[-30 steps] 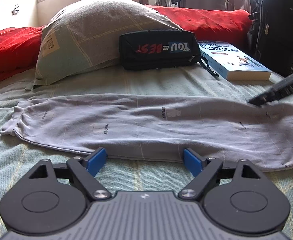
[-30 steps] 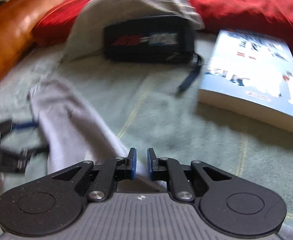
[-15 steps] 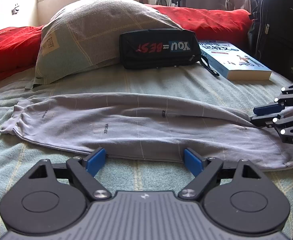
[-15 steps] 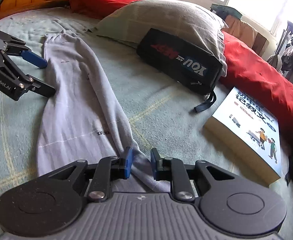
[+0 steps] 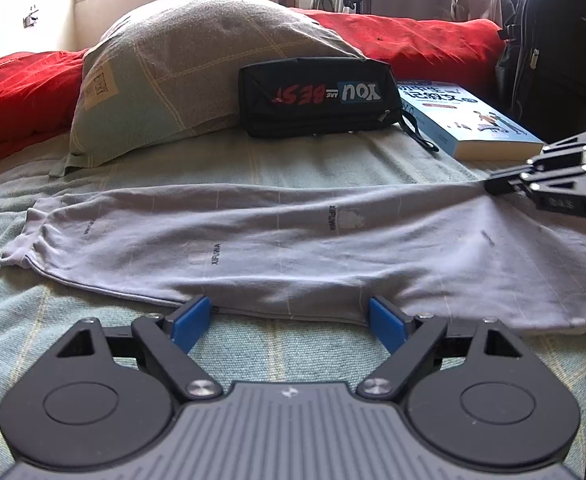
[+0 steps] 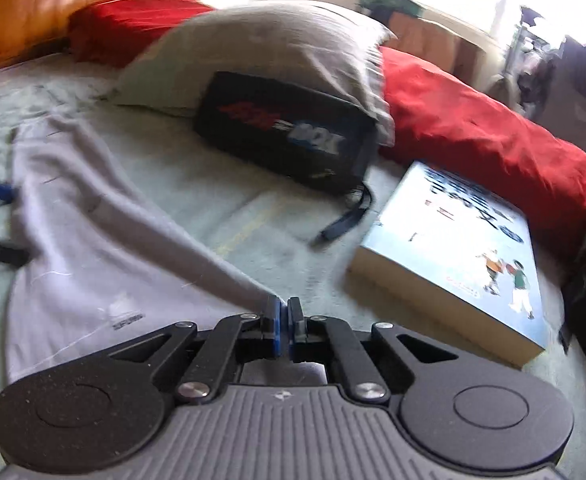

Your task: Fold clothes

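A grey garment (image 5: 293, 248) lies lengthwise across the green bedspread, folded into a long strip. My left gripper (image 5: 289, 316) is open, its blue pads at the garment's near edge, touching nothing. My right gripper (image 6: 284, 320) is shut on the garment's far right corner and pulls that cloth (image 6: 105, 256) taut and slightly off the bed. The right gripper also shows in the left wrist view (image 5: 493, 186) at the right, pinching the cloth's edge.
A grey-green pillow (image 5: 189, 80), a black pouch (image 5: 317, 96) and a blue book (image 5: 469, 120) lie behind the garment. Red bedding (image 5: 405, 44) runs along the back. A black backpack (image 5: 557, 52) stands at the right.
My right gripper has closed on the garment's corner and lifted it, pulling the cloth taut. The left gripper has stayed open and still.
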